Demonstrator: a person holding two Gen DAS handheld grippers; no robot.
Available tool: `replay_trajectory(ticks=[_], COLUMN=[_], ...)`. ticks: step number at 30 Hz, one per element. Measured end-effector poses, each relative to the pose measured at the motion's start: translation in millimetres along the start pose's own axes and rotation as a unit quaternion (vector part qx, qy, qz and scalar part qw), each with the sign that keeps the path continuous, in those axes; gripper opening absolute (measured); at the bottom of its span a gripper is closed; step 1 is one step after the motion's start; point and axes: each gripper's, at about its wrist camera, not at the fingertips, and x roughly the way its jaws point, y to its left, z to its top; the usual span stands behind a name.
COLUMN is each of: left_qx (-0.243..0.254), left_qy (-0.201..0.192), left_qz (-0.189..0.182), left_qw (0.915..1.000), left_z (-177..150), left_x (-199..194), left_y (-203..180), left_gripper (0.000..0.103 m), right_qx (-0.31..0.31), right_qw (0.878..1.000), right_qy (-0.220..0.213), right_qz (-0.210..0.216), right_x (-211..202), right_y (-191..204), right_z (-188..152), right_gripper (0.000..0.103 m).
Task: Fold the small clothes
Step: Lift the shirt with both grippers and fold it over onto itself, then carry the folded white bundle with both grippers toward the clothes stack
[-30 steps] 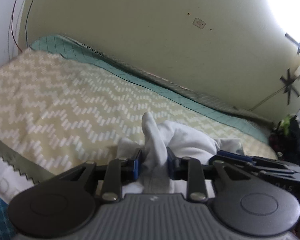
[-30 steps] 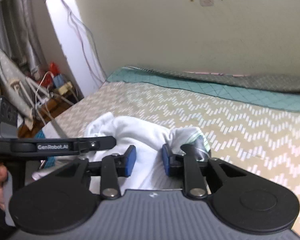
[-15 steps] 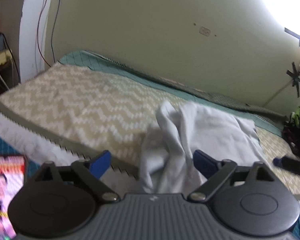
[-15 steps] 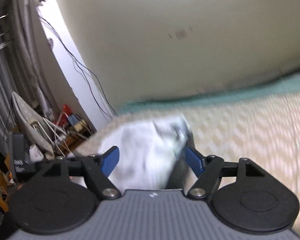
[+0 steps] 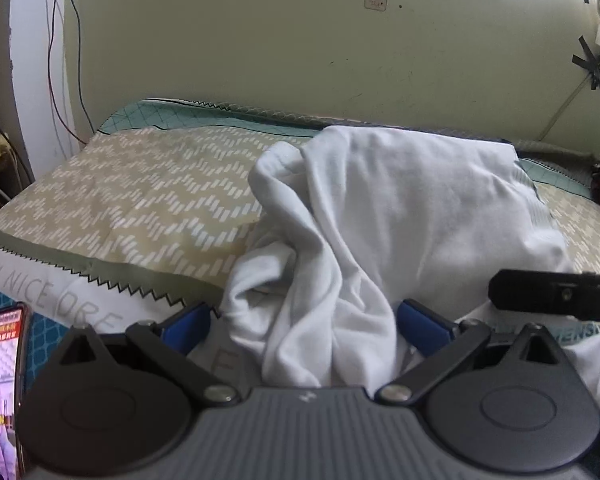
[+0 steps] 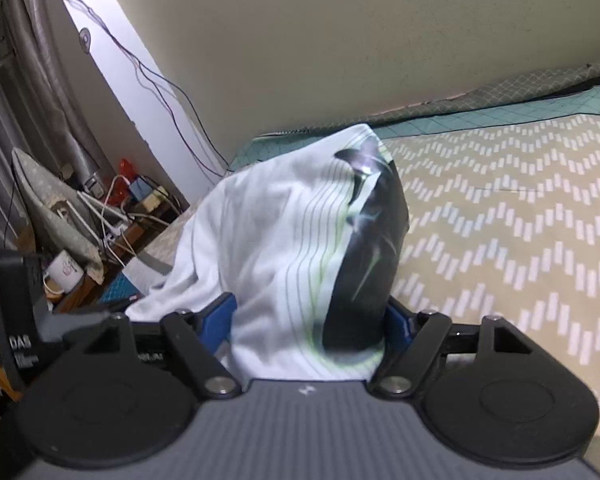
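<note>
White garment lies bunched on the zigzag-patterned bedspread, filling the centre and right of the left wrist view; we note a fold of it draping between the blue pads of the left gripper, whose jaws stand spread wide, released; in the right wrist view we find the same garment, with a black and green print, rising through the centre of the frame between the right gripper pads, jaws parted, not clenched; a phone sits at lower left; an ironing board leans at left.
</note>
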Motion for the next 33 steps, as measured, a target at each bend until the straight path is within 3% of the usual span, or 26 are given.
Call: replay_trajectory(ticks=[4, 7, 17, 20, 33], left_qx=[-0.001, -0.003, -0.003, -0.002, -0.005], left_qy=[-0.002, -0.003, -0.003, -0.003, -0.004], left_qz=[0.001, 0.0, 0.0, 0.002, -0.004], left_qw=[1.0, 1.0, 1.0, 1.0, 1.0], left_z=[-1, -1, -2, -2, -2], left_x=[2, 2, 0, 0, -1], left_y=[0, -1, -1, -1, 0], left_gripper=[0.103, 0.103, 0.103, 0.103, 0.103], right_qx=[0.005, 0.005, 0.004, 0.01, 0.006], right_qw=[1.0, 1.0, 1.0, 0.999, 1.0], right_qy=[-0.002, 0.001, -0.002, -0.005, 0.0], right_qz=[0.012, 0.028, 0.029, 0.038, 0.014], right_x=[-2, -4, -4, -2, 9], right_y=[-2, -2, 0, -1, 10], right_z=[-1, -2, -2, -3, 3], right_gripper=[0.074, 0.085, 0.086, 0.096, 0.096])
